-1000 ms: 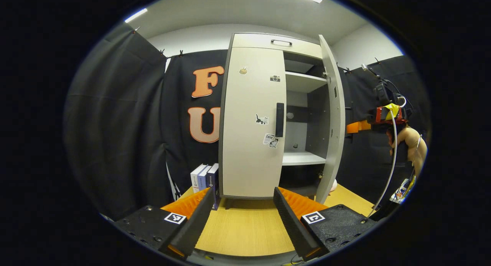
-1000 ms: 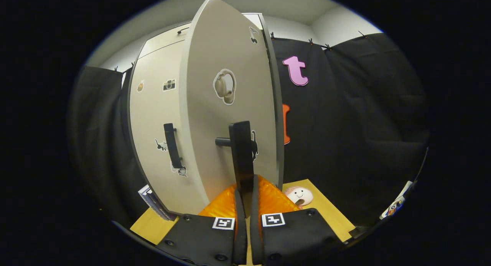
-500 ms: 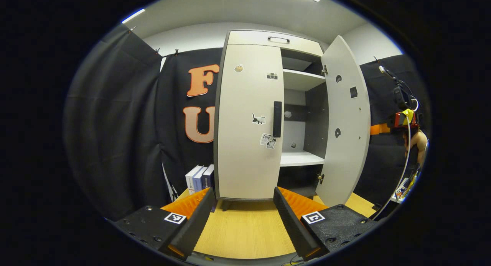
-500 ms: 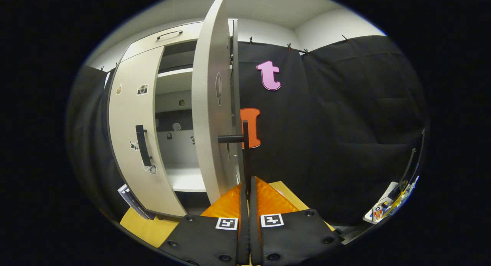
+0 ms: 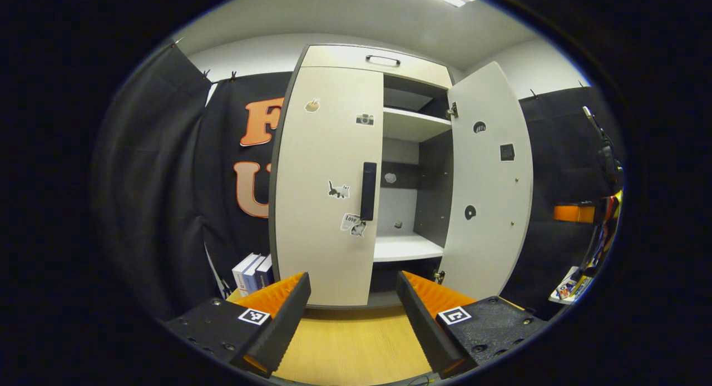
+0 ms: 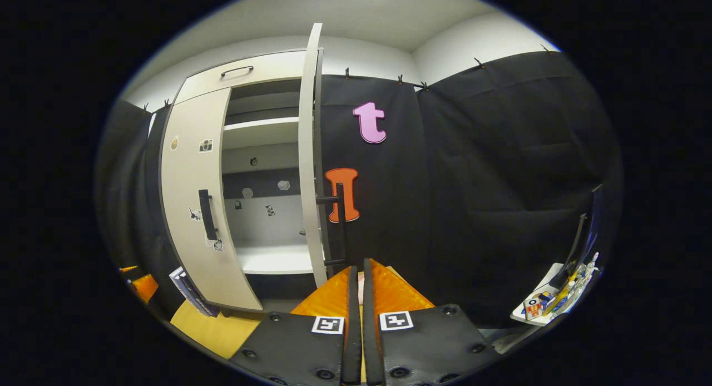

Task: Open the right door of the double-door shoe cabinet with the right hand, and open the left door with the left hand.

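The shoe cabinet [image 5: 328, 197] stands on the wooden table [image 5: 350, 347], straight ahead of the left gripper [image 5: 353, 313], whose fingers are spread wide apart around nothing. The left door [image 5: 322, 186] is shut; its black handle [image 5: 367, 191] runs upright, above and just right of the gripper's line, so the left hand is the nearer one. The right gripper [image 6: 357, 302] has its fingers nearly together, clear of the swung-out right door [image 6: 309, 158], just left of it.
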A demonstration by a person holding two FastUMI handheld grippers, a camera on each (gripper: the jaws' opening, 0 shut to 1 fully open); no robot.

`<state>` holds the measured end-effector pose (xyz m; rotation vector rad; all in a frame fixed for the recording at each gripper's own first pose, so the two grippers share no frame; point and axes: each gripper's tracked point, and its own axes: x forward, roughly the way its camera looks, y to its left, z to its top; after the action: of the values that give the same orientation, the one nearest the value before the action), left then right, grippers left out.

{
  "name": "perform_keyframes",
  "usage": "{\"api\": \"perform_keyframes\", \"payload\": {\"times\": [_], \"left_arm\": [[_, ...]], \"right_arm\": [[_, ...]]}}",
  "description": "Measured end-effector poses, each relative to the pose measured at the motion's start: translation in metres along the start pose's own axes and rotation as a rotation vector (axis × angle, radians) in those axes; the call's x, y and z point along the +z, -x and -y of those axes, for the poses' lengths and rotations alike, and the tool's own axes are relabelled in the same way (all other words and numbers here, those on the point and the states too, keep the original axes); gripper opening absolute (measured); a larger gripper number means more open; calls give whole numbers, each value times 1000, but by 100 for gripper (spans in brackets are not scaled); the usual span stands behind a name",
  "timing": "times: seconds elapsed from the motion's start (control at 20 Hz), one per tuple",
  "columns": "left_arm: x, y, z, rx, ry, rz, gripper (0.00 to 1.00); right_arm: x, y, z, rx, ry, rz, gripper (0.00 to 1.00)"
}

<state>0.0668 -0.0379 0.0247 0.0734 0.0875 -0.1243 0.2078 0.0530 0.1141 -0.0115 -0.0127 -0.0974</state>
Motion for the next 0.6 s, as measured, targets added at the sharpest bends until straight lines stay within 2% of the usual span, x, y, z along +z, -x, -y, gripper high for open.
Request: {"api": "perform_keyframes", "payload": {"times": [0.05,0.1,0.15,0.2,0.4,0.45,0.5,0.55,0.6], "left_arm": [[6,-9,2,-1,-10,6,95],[13,-18,4,0,-18,10,95],[19,-26,7,4,-20,13,95],[25,-35,10,8,-18,21,95],[53,-68,17,31,-19,64,95],[57,-76,20,33,-22,67,92],[62,-85,22,37,-31,68,92],[66,-92,24,39,-41,69,95],[71,-102,25,43,-48,74,95]], "right_arm": [[-2,3,2,-10,-4,-6,10],[-5,7,0,-4,-12,-15,15],[-8,9,-2,8,-15,-27,31],[-9,10,-3,19,-17,-33,24],[-18,16,-1,38,4,-71,82],[-21,18,-2,48,9,-87,87],[-22,21,-3,61,10,-95,97],[-22,22,-3,67,7,-97,98],[-22,21,-3,69,5,-94,92]]}}
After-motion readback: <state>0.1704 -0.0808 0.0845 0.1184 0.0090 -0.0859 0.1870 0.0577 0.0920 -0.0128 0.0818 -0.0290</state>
